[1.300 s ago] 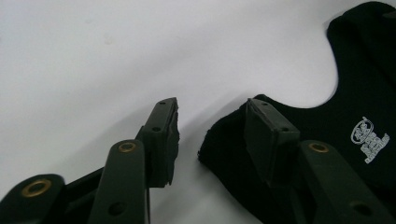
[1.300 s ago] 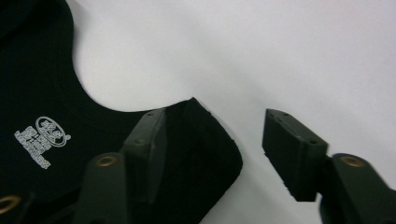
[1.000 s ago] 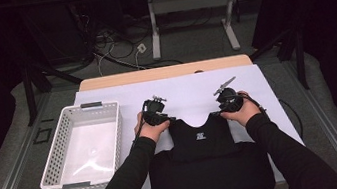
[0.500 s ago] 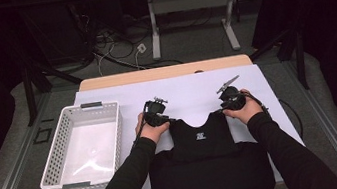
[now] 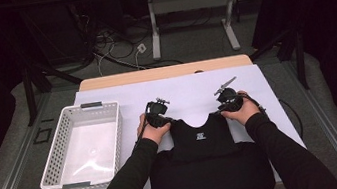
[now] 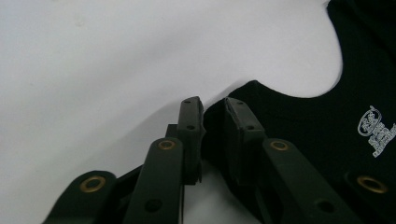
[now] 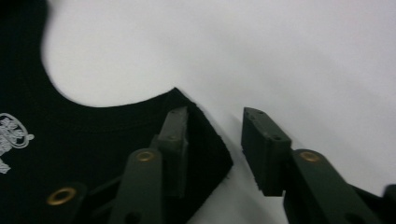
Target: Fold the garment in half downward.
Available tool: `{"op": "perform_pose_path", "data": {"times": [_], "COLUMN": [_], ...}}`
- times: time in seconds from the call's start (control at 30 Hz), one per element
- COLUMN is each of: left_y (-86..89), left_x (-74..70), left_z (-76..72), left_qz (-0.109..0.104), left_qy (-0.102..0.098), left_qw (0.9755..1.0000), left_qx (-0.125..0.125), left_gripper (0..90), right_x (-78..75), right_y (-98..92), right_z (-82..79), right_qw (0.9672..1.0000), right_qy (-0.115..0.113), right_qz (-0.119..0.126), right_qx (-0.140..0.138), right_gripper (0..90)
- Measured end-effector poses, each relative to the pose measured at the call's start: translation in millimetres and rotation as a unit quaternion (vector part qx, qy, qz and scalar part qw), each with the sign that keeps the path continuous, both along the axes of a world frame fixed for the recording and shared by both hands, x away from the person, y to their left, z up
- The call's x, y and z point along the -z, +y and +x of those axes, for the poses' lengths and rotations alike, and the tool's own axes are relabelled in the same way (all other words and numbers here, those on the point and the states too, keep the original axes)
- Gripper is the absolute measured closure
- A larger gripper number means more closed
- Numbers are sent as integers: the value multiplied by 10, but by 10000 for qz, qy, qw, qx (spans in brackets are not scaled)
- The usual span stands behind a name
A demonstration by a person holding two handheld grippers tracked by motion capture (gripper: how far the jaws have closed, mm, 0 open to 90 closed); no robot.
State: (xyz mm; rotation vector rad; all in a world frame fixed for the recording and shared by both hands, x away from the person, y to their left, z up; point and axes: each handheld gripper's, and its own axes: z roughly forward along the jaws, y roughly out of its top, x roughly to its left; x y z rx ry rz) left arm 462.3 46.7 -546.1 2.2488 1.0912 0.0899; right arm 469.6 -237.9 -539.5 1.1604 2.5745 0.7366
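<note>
Black top (image 5: 204, 144) laid flat on white worktop (image 5: 186, 89), left shoulder strap pinched by closing left tongs (image 6: 212, 116), right strap straddled by spread, closing right tongs (image 7: 217, 128)

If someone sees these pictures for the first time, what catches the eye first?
The black garment lying flat on the white table cover, near the person. The left tongs and right tongs have just been closing on its two shoulder corners. A white basket stands at the left.
</note>
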Motion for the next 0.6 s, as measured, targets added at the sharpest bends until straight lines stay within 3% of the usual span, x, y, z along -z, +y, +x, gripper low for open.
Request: {"op": "perform_pose_path", "data": {"times": [0.17, 0.23, 0.3, 0.43, 0.47, 0.6], "left_y": [-18, -17, -12, 16, 22, 35], "left_x": [7, -4, -24, -110, -140, -284], "left_z": [-14, -10, -10, 0, 4, 21], "left_qz": [-58, -44, -40, -146, -183, -274], "left_qy": [15, 24, -3, -60, -74, -208], "left_qw": [10000, 10000, 10000, 9999, 9998, 9994], "left_qx": [-11, -13, -29, -25, -37, -58], "left_gripper": [850, 858, 865, 868, 868, 868], "right_x": [-1, -21, -3, -122, -131, -268], "right_y": [33, 56, 72, 78, 83, 92], "right_z": [-26, -41, -46, -71, -76, -85], "right_qw": [9998, 9999, 9998, 9999, 9998, 9989], "right_qy": [111, 136, -44, 36, -117, -335], "right_qz": [111, -9, 146, -29, 127, 293], "right_qx": [-91, -107, -97, -145, -130, -130], "right_gripper": [814, 850, 860, 866, 866, 866]}}
